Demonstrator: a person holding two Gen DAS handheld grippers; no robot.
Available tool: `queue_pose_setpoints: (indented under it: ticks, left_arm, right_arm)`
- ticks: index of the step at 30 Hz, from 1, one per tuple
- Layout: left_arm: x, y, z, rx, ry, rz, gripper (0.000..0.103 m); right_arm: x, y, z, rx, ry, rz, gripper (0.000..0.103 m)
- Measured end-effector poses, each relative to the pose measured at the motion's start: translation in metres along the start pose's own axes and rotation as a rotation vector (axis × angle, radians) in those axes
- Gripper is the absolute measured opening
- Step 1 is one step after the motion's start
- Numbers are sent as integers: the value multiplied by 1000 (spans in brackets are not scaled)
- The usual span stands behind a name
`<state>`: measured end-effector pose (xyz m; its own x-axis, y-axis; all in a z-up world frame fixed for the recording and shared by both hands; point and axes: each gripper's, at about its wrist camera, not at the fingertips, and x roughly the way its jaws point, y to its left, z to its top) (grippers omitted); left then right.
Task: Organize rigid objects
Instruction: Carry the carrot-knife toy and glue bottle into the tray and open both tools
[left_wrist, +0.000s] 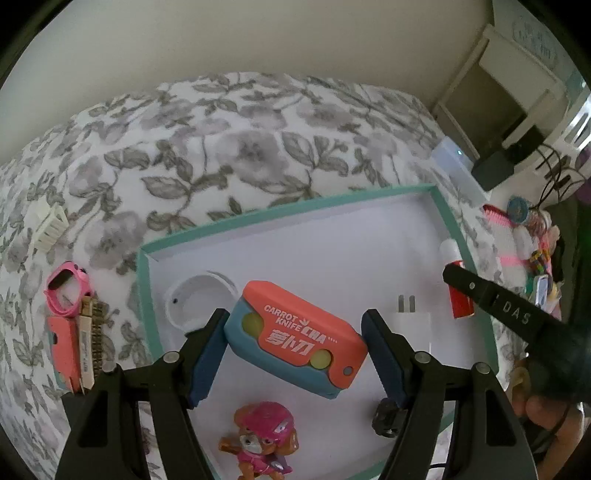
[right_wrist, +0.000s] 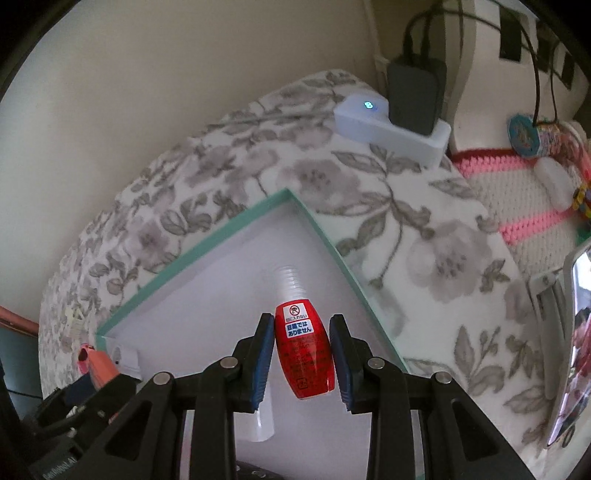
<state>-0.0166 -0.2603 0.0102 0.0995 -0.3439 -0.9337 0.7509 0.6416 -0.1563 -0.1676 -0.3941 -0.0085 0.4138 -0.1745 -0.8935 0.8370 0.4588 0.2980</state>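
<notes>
over the tray (left_wrist: 146, 280), left gripper (left_wrist: 295, 354) spread around the knife toy (left_wrist: 295, 339), right gripper (right_wrist: 303, 354) pinching the red bottle (right_wrist: 304, 354); watch (left_wrist: 66, 293) and clip (left_wrist: 50, 227) remain outside.

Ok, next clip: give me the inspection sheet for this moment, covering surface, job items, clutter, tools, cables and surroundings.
Surface: grey floral cloth.
Job's things: teal-rimmed tray holds the Carrot Knife box, white round cup, white plug adapter and pup figurine; red bottle sits over the tray.
Clutter: pink watch case, white comb-like piece and an orange box lie left of the tray.
Grippers: left tool open, straddling the Carrot Knife box without touching; right tool shut on the red bottle.
Cables: black cables by the wall.
Surroundings: white hub with a lit light, pink crochet bag.
</notes>
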Motion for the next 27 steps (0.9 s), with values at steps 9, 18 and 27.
queue_pose_setpoints:
  ticks: [9, 18, 27]
  left_arm:
    - [17, -6, -4, 15, 43, 10, 74]
    - [32, -8, -10, 22, 80, 26, 74]
    - [40, -10, -9, 19, 112, 24, 74]
  right_arm:
    - [7, 1, -4, -14, 27, -25, 33]
    - [14, 9, -8, -54, 50, -46, 34]
    - [3, 15, -3, -60, 26, -51, 48]
